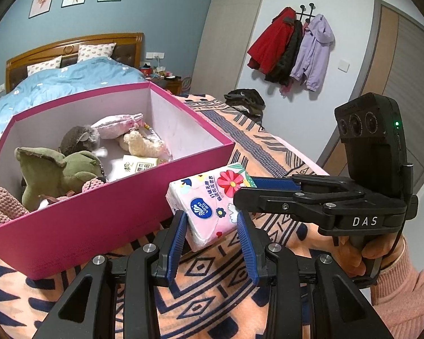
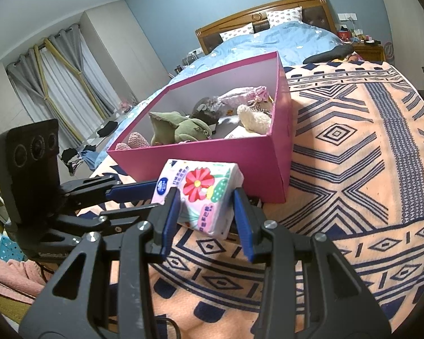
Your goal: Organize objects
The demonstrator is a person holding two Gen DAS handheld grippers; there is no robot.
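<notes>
Between both tongs (image 1: 212, 226), tissue pack (image 1: 209, 203)

**Surfaces and materials**

Tissue pack (image 1: 209, 206): glossy printed plastic wrap. Box (image 1: 79, 220): matt pink card, pale smooth lining. Blanket (image 2: 353, 147): soft napped cloth. Gripper pads (image 1: 176, 240): ribbed blue rubber on matt black plastic. Headboard (image 2: 268, 11): varnished wood.
</notes>
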